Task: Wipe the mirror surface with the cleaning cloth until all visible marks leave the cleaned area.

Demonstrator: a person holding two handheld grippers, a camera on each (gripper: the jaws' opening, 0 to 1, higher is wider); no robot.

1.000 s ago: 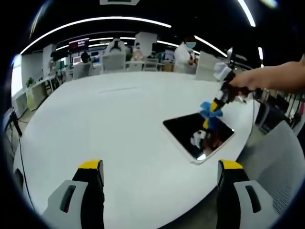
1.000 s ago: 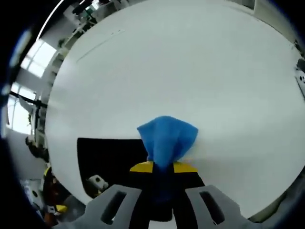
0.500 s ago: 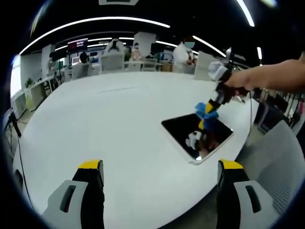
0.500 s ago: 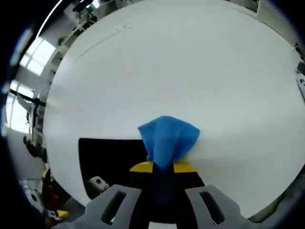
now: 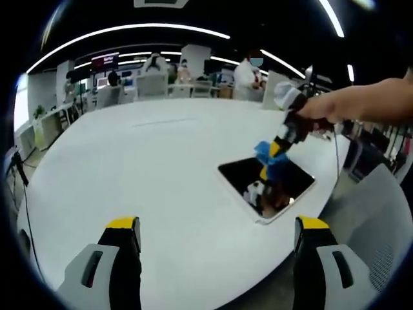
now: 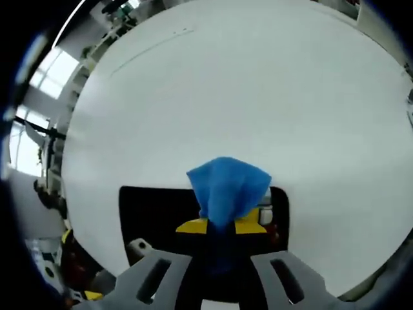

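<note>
On the white table [image 5: 129, 168], the right claw [image 6: 222, 226], clamped on the blue cloth [image 6: 227, 187], is sweeping further across the mirror [image 5: 245, 175], continuing the wipe; the left claw [image 5: 216, 226] is hanging wide open, empty

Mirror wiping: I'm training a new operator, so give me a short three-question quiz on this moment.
1. True or false: the right gripper is shut on the cloth.
2. Where does the mirror lie? A) middle of the table B) near the table's edge C) on a chair
3. Fill in: the left gripper is ____.

Key: 1 true; 2 B; 3 open, its jaws wide apart and holding nothing.
</note>
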